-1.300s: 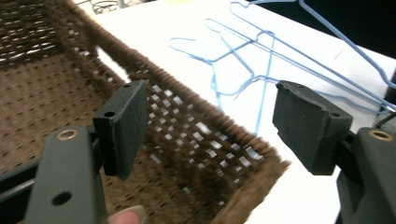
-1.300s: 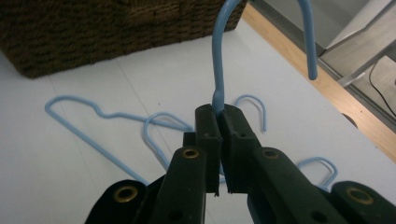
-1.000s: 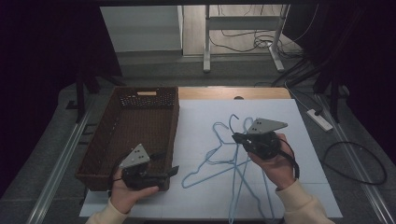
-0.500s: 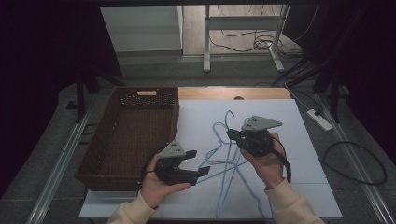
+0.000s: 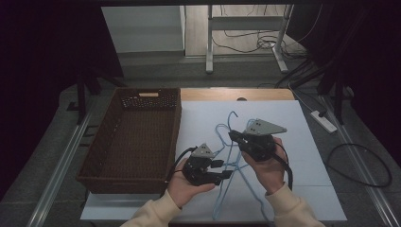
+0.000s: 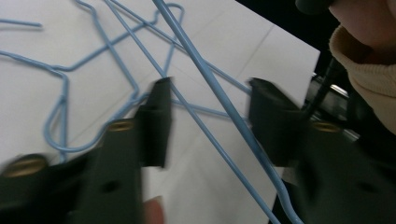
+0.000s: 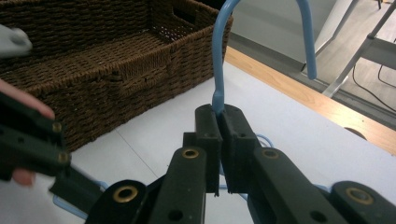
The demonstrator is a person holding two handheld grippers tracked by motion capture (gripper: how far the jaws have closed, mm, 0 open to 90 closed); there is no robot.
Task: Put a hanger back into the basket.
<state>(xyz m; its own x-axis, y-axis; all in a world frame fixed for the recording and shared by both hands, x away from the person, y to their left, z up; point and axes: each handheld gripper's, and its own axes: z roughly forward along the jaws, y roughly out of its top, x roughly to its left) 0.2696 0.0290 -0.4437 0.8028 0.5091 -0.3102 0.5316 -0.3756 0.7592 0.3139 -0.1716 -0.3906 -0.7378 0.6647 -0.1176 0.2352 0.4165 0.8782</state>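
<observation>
Left gripper [image 5: 226, 169] has crossed from the basket [image 5: 124, 175] to the blue hangers [image 5: 226, 142] on the white sheet; its jaws have just been closing, wire between them but not pinched. Right gripper [image 7: 219, 122] is clamped on one hanger's neck below the hook. Risk: tangled wires, so lifting may drag a second hanger, or the thin wire slips out.

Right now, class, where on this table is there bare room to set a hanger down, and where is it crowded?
Free: the white sheet right of the right gripper, and the brown basket, whose floor lies bare. Crowded: the middle, where blue hangers tangle between both grippers, the left gripper closing around a hanger's wire.
</observation>
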